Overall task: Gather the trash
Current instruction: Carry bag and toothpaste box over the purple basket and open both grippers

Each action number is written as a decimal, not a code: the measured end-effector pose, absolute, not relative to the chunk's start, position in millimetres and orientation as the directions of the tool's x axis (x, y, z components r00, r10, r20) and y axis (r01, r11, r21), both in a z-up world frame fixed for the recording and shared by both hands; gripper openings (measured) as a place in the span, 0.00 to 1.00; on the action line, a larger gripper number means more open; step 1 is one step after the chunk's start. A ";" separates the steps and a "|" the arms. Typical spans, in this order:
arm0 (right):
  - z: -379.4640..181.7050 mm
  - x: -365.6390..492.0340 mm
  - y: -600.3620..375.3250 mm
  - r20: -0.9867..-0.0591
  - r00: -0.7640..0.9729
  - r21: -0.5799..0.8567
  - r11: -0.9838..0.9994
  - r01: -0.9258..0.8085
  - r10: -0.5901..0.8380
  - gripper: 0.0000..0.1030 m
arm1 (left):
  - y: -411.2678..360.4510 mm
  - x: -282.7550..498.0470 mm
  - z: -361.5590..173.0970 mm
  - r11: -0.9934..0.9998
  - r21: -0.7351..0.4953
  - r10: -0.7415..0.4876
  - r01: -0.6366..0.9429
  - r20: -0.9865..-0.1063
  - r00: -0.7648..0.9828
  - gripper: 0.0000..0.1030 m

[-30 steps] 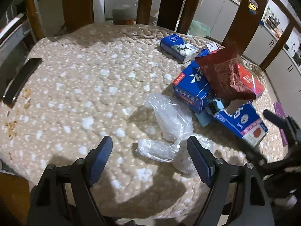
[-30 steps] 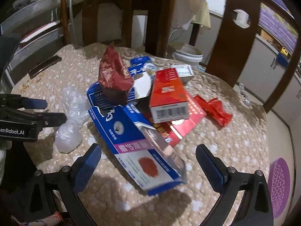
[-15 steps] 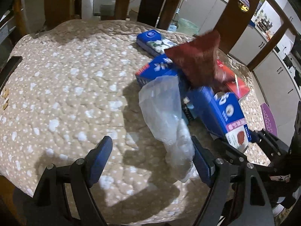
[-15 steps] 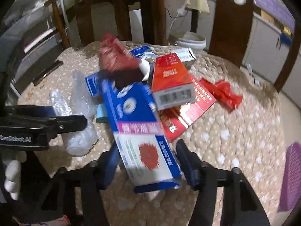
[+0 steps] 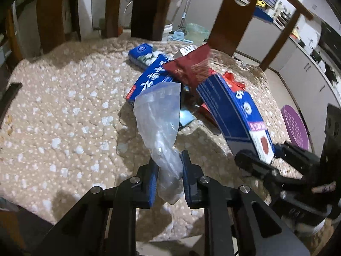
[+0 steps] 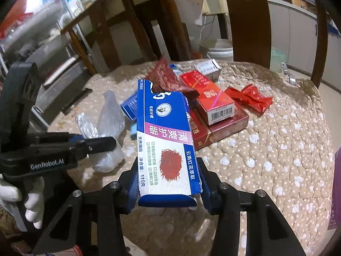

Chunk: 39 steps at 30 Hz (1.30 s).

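Both grippers have closed: left (image 5: 167, 176) on plastic bag (image 5: 161, 115), right (image 6: 168, 183) on toothpaste box (image 6: 165, 140).

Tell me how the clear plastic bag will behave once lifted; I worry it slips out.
The plastic bag is probably floppy: it bunches thin where the left gripper pinches it and fans out crumpled beyond. It looks light, nearly empty and see-through. The film appears glossy, so it might slide through the pads if tugged, though the jaws are shut tightly on it.

Left tool (image 5: 168, 179) and right tool (image 6: 168, 181) are both clamped, side by side.
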State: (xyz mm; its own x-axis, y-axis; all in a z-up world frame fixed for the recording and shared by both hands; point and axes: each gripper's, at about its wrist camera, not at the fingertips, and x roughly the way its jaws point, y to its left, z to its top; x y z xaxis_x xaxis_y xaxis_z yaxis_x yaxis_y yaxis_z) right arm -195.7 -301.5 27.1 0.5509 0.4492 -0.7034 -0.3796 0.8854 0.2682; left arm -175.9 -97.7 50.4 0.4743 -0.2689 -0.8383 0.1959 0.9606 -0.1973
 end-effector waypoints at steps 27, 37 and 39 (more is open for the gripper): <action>39.8 -229.6 -600.8 -0.633 0.774 0.391 0.868 0.304 0.014 0.51 | -337.0 -138.7 92.4 0.786 -0.197 -0.478 0.585 -0.794 0.375 0.19; 18.1 -243.4 -669.6 -0.656 0.751 0.464 0.746 0.477 -0.071 0.52 | -474.2 -124.6 75.6 0.651 -0.251 -0.558 0.716 -0.798 0.228 0.20; 15.4 -244.6 -677.8 -0.668 0.739 0.466 0.728 0.503 -0.083 0.54 | -491.1 -125.0 73.1 0.634 -0.235 -0.557 0.737 -0.800 0.224 0.27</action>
State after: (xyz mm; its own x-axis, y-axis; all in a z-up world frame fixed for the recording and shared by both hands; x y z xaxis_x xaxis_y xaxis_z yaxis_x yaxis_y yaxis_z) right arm -244.6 -677.8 15.4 0.7391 -0.0826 -0.6685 0.5032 0.7275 0.4664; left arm -125.0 -491.1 73.1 0.2240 -0.5573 -0.7995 0.7370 0.6336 -0.2351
